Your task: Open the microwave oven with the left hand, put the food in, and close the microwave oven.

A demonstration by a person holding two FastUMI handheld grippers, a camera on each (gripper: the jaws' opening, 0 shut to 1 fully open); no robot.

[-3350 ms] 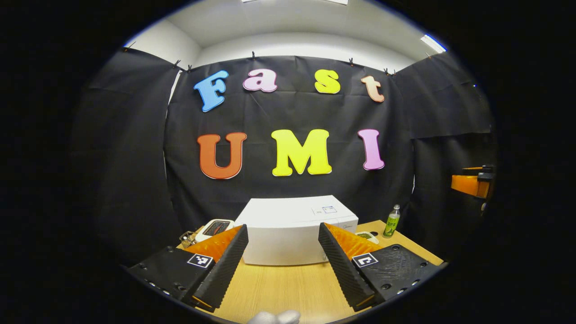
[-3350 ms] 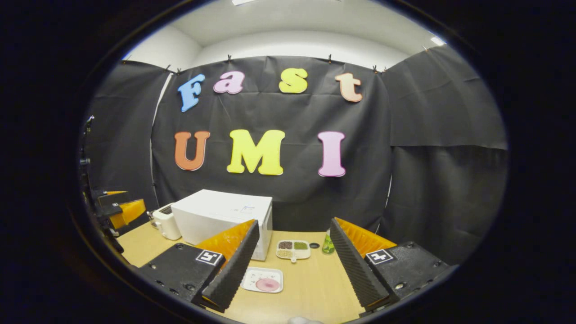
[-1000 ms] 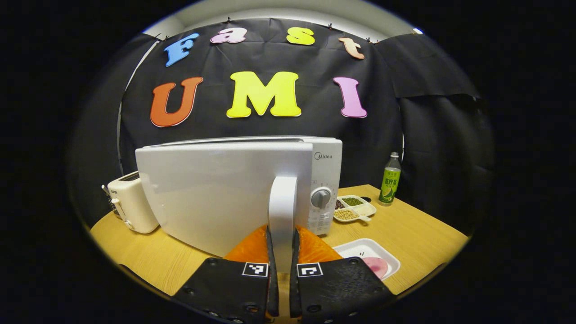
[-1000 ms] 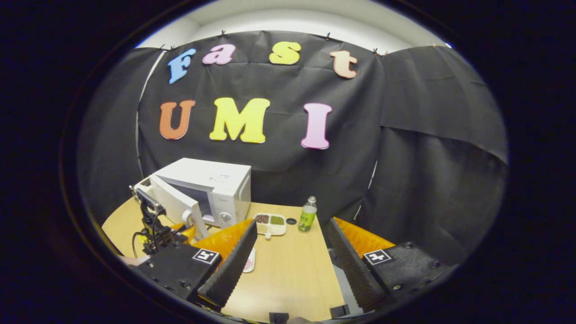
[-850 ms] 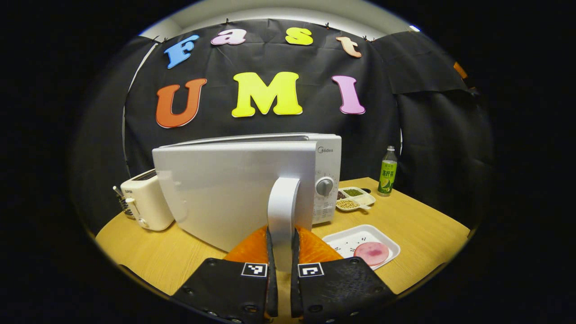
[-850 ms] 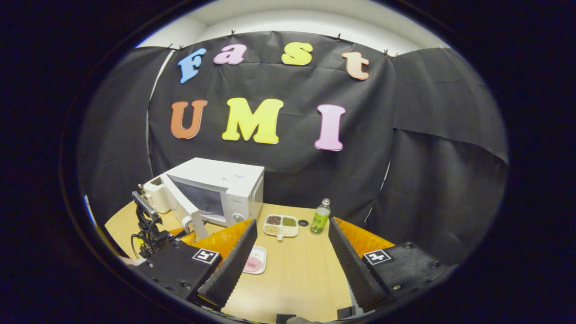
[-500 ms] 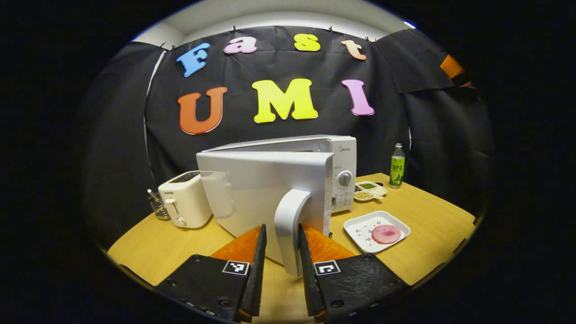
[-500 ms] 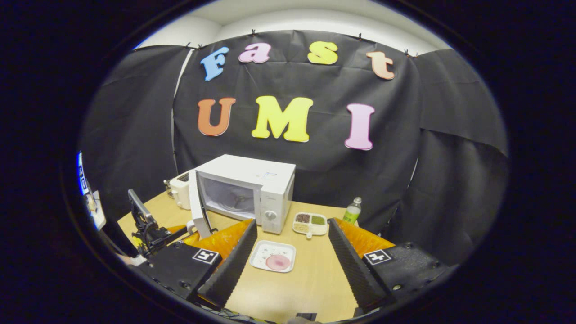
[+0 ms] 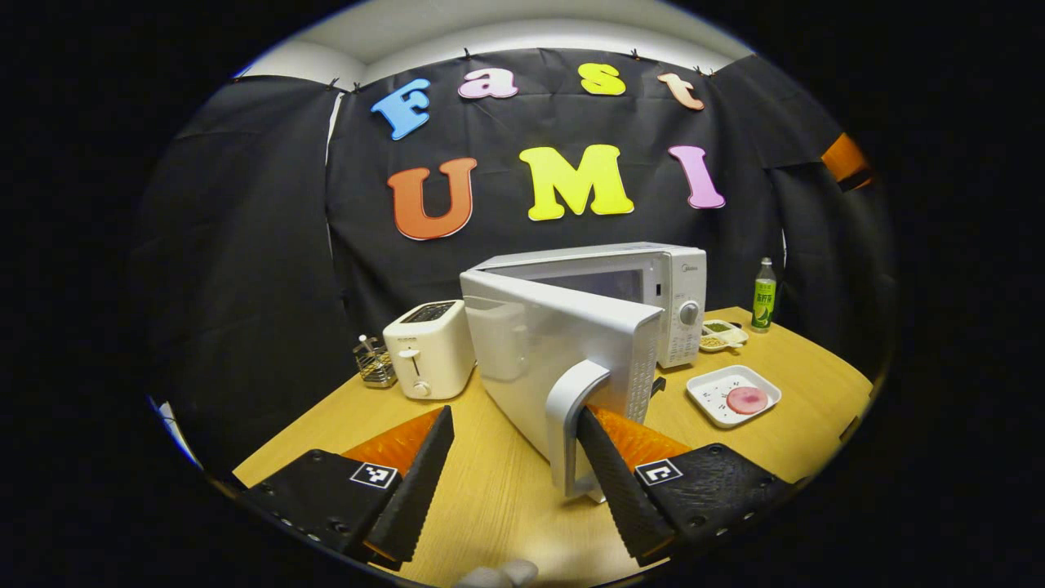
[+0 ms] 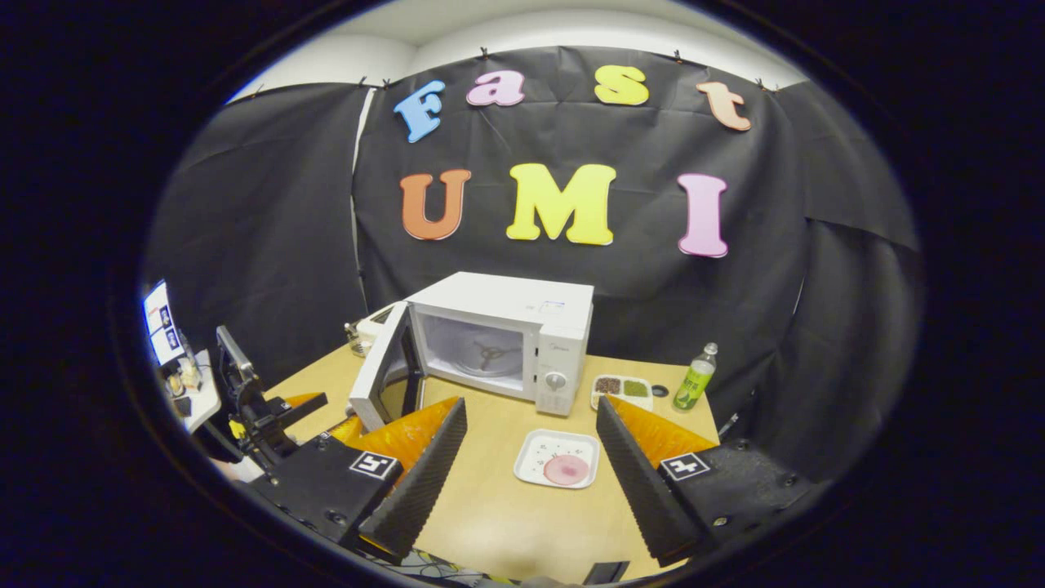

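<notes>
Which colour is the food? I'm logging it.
Pink: a round slice on a white tray, clearest in the right gripper view.

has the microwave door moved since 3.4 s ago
Yes. The microwave door has swung outward from the microwave body, away from the dial side, and now stands wide open, showing the cavity.

Both grippers — left gripper (image 9: 514,457), right gripper (image 10: 531,445) — bear square coded tags, screws.

No legible writing: brand mark on the microwave oven (image 9: 684,286) too small to read, likewise the far-right bottle (image 9: 764,294) label.
</notes>
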